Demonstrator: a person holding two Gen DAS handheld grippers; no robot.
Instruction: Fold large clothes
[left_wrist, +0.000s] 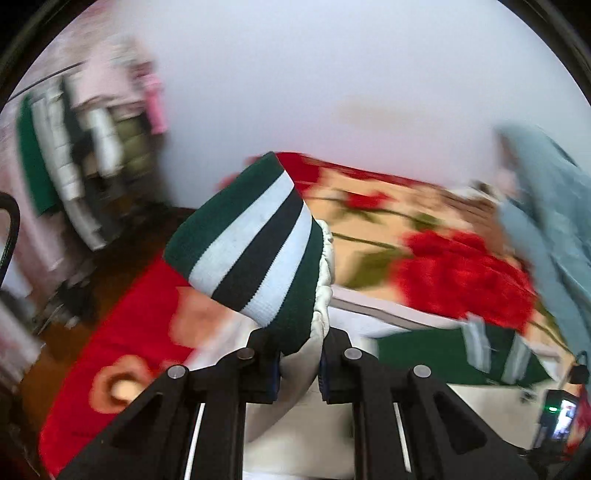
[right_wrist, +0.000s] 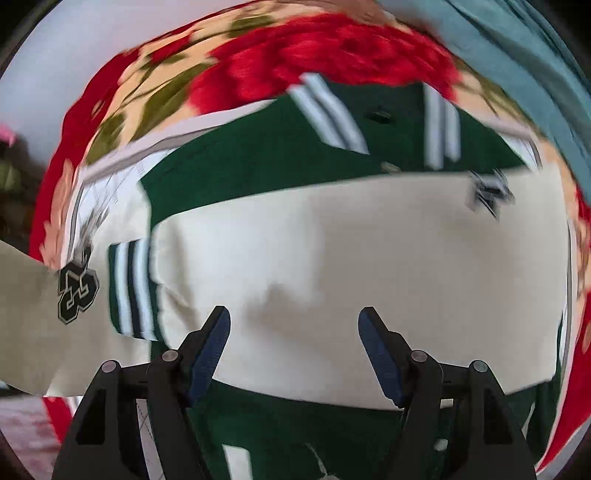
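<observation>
Left gripper (left_wrist: 299, 363) fingers clenched on the striped cuff (left_wrist: 251, 243) of the jacket's cream sleeve, lifted above the floral blanket (left_wrist: 461, 277). Right gripper (right_wrist: 294, 332) fingers spread, nothing between them, over the green-and-cream jacket (right_wrist: 332, 258) lying flat on the blanket. Both views motion-blurred.

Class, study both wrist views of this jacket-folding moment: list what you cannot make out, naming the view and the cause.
- Left wrist view: the clothes at upper left are smeared by motion blur; the garments cannot be told apart.
- Left wrist view: the striped cuff in the left gripper hides the sleeve behind it.
- Right wrist view: the dark emblem on the cream sleeve is blurred, unreadable.
- Right wrist view: the jacket's hem is cut off by the bottom edge.
</observation>
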